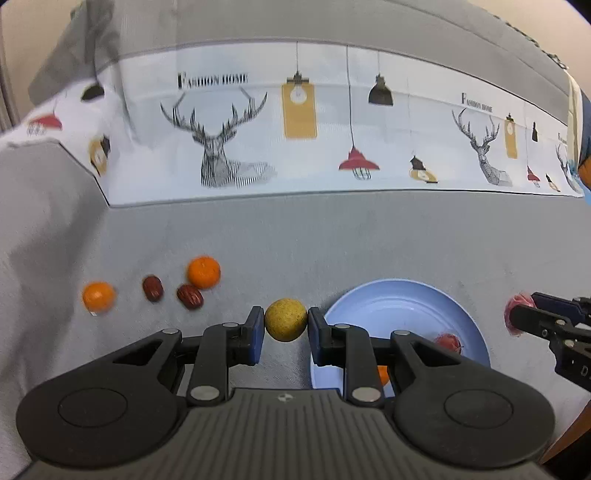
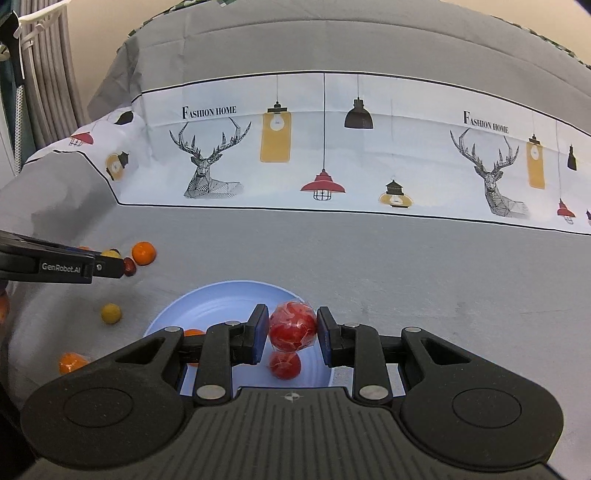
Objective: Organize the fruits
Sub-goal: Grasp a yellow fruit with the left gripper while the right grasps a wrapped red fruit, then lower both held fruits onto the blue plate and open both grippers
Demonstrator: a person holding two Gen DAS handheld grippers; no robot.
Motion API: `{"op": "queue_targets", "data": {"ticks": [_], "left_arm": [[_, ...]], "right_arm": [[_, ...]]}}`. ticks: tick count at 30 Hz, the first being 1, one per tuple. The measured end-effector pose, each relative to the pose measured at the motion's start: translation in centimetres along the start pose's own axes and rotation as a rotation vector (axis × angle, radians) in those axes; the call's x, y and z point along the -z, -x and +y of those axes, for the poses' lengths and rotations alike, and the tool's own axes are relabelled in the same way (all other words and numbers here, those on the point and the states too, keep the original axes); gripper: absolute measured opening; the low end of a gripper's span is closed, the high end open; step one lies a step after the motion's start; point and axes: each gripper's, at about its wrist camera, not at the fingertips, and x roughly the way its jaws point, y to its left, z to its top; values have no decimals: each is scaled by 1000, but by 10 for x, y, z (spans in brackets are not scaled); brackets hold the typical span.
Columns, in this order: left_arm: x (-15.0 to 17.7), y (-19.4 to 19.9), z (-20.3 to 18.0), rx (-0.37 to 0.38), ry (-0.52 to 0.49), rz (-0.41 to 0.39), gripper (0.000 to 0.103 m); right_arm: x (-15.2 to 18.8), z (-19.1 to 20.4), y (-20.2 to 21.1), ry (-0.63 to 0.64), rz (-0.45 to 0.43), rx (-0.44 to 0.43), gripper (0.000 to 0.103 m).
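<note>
Blue plate [image 2: 192,306] below, left claw [image 1: 286,325] grasping yellow fruit [image 1: 286,319], right claw [image 2: 292,326] grasping red fruit [image 2: 292,325]

Grey cloth-covered surface [image 2: 369,258], white deer-and-lamp printed band [image 2: 332,147], beige wall [image 2: 96,29], grey curtain [image 2: 51,74]

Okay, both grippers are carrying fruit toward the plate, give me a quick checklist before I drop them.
1. Left gripper shut on the speckled yellow round fruit: ok.
2. Right gripper shut on the red plastic-wrapped round fruit: ok.
3. Red fruit over the pale blue round plate: ok.
4. Yellow fruit over the plate: not ok, beside its rim.
5. Free space on the plate: ok.
</note>
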Motion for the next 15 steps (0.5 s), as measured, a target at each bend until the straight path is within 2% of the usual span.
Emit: {"op": "queue_targets", "data": {"ticks": [4,11,15], "left_arm": [[0,-10,0,29,17,33,27],[8,-10,-31,65,-140,13,27],[11,-11,-41,75,-187,-1,27]], "right_arm": [[0,-1,-4,-5,7,0,30],[-1,-2,-11,0,23,-3,30],[-1,1,-14,7,37,-15,30]]}}
